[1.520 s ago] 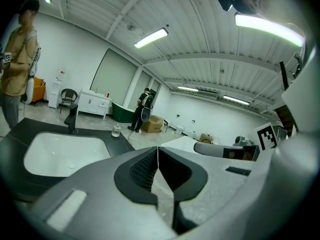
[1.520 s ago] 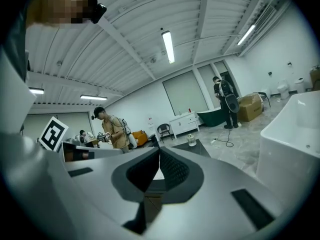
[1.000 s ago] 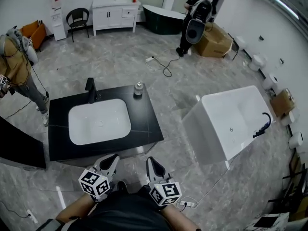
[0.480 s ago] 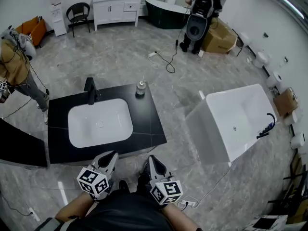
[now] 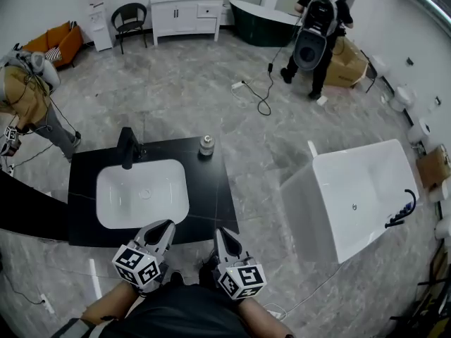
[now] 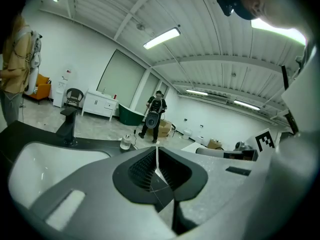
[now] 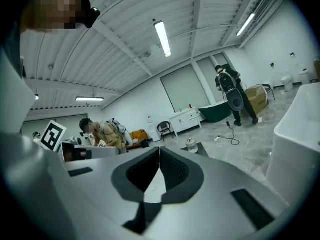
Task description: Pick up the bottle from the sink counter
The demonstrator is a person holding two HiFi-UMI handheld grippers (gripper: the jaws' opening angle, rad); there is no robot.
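A small clear bottle (image 5: 206, 145) with a silver cap stands at the far right corner of the black sink counter (image 5: 211, 196). It shows small in the left gripper view (image 6: 126, 143) and in the right gripper view (image 7: 190, 145). My left gripper (image 5: 163, 233) and right gripper (image 5: 224, 241) hover side by side at the counter's near edge, well short of the bottle. Both point toward the counter, jaws pressed together with nothing between them.
A white basin (image 5: 141, 193) and a black faucet (image 5: 127, 147) fill the counter's left and middle. A white bathtub (image 5: 352, 196) stands to the right. One person (image 5: 25, 97) stands far left, another (image 5: 317, 34) at the back near a cardboard box. A cable (image 5: 264, 90) lies on the floor.
Both grippers and the head have advanced toward the counter; its near edge now lies just under the jaw tips. Jaws stayed shut. The person at the back shifted right.
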